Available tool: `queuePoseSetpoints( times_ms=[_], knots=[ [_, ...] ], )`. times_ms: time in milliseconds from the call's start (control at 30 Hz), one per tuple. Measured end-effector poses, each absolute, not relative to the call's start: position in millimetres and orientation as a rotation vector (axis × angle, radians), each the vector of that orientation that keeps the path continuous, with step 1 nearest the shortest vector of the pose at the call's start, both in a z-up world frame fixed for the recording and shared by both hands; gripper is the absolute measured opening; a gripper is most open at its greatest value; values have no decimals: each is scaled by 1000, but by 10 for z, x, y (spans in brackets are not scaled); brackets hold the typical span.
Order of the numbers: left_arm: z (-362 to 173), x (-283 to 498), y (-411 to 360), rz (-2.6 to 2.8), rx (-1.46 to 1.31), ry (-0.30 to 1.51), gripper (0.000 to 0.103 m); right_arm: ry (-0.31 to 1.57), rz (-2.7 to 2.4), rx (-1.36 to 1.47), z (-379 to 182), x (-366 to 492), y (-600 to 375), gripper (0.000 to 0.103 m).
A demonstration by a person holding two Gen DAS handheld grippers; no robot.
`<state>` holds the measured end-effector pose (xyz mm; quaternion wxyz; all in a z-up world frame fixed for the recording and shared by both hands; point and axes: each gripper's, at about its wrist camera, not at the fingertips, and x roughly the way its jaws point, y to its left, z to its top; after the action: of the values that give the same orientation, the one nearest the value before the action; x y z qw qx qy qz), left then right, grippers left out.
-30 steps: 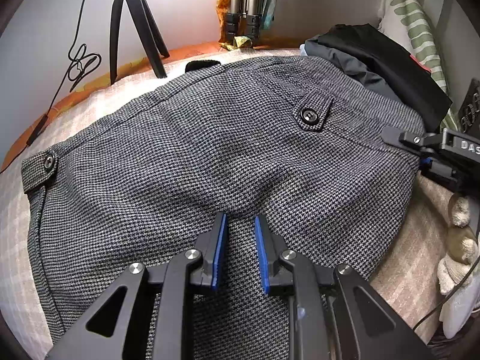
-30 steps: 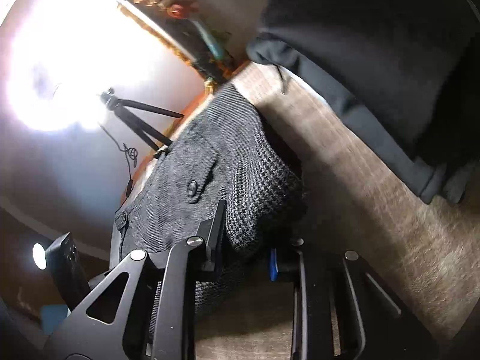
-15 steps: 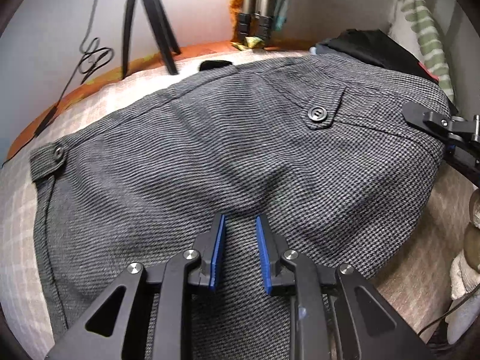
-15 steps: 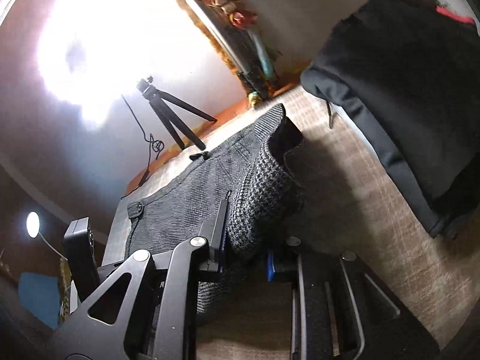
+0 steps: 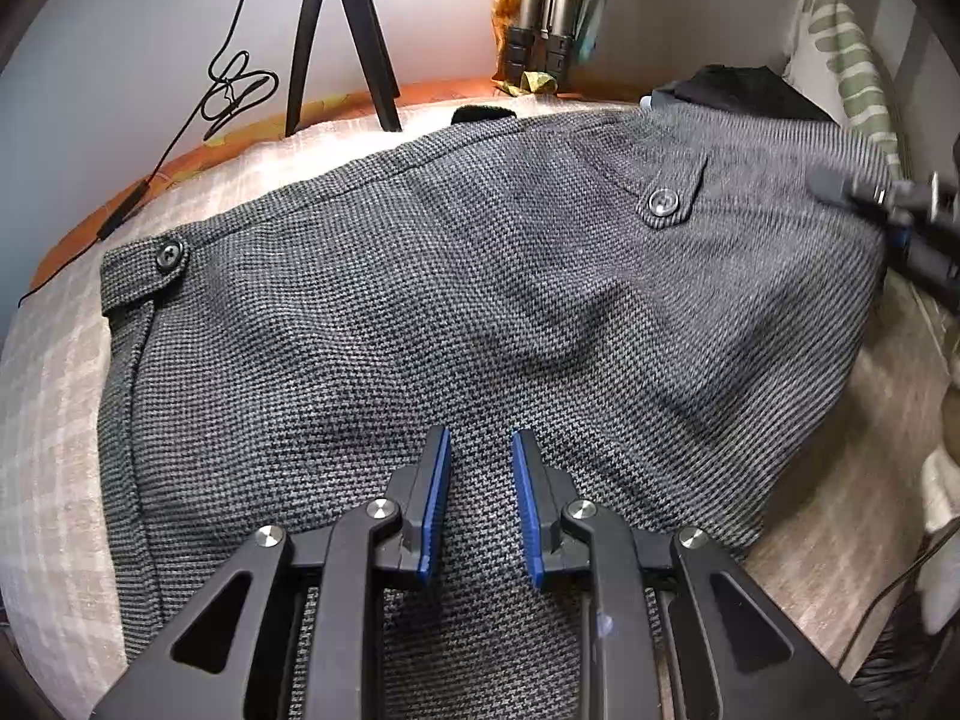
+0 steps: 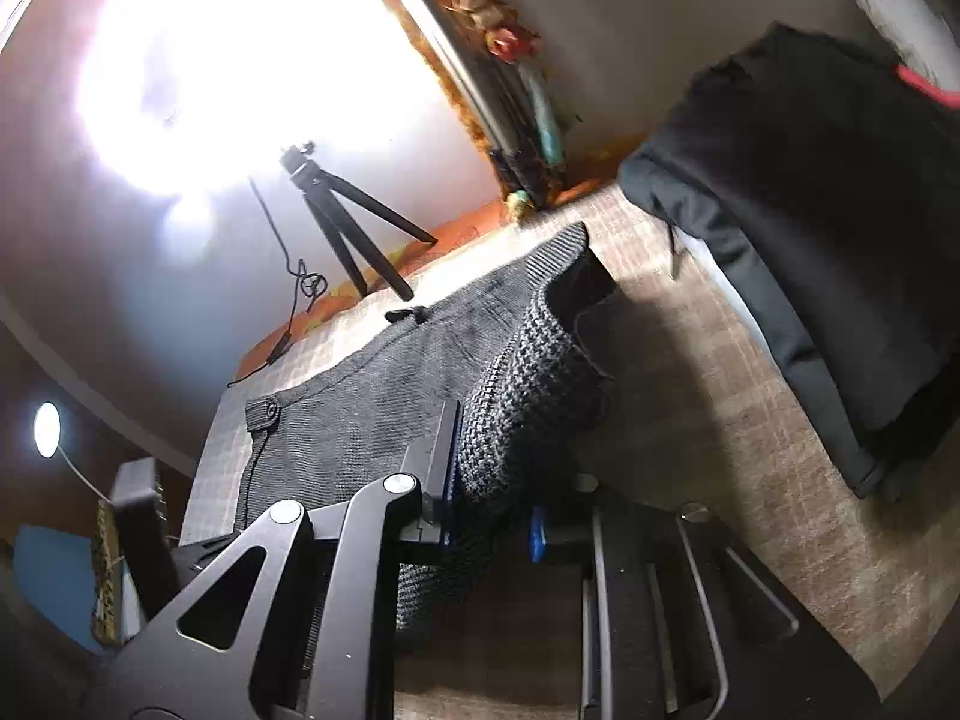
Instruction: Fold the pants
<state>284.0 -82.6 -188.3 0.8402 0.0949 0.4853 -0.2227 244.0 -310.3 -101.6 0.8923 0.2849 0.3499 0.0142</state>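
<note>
The grey houndstooth pants (image 5: 456, 300) lie spread on the bed, waistband toward the far wall, with a buttoned tab at the left (image 5: 168, 255) and a buttoned pocket flap at the right (image 5: 663, 204). My left gripper (image 5: 480, 468) hovers over the near part of the pants, jaws a little apart with cloth showing between them and nothing pinched. My right gripper (image 6: 492, 480) is shut on the right edge of the pants (image 6: 528, 372) and holds it raised off the bed. It also shows in the left wrist view (image 5: 900, 210) at the right edge.
A black tripod (image 5: 336, 42) and a cable (image 5: 234, 84) stand at the far wall. A black garment (image 6: 810, 228) and a striped pillow (image 5: 852, 72) lie at the right. The beige checked bedspread (image 5: 48, 420) shows on both sides.
The right gripper has lifted the right edge of the pants higher and drawn it outward. The left gripper has risen slightly over the cloth; its jaws stay the same.
</note>
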Motion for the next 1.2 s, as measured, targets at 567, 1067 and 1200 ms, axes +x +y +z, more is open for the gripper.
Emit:
queuePoseSetpoints(
  times_ms=[567,1067,1200],
  knots=[
    [-1129,2386,994,-225,-33,841,19,717,336,-104,-412,2675,-954,15],
    [-1198,2113,1844,-92,-103,832,19,880,562,-433,-1288,2825,453,23],
    [-1149,2123,1670,-143,-102,821,19,898,738,-308,-1118,2724,236,44]
  ],
)
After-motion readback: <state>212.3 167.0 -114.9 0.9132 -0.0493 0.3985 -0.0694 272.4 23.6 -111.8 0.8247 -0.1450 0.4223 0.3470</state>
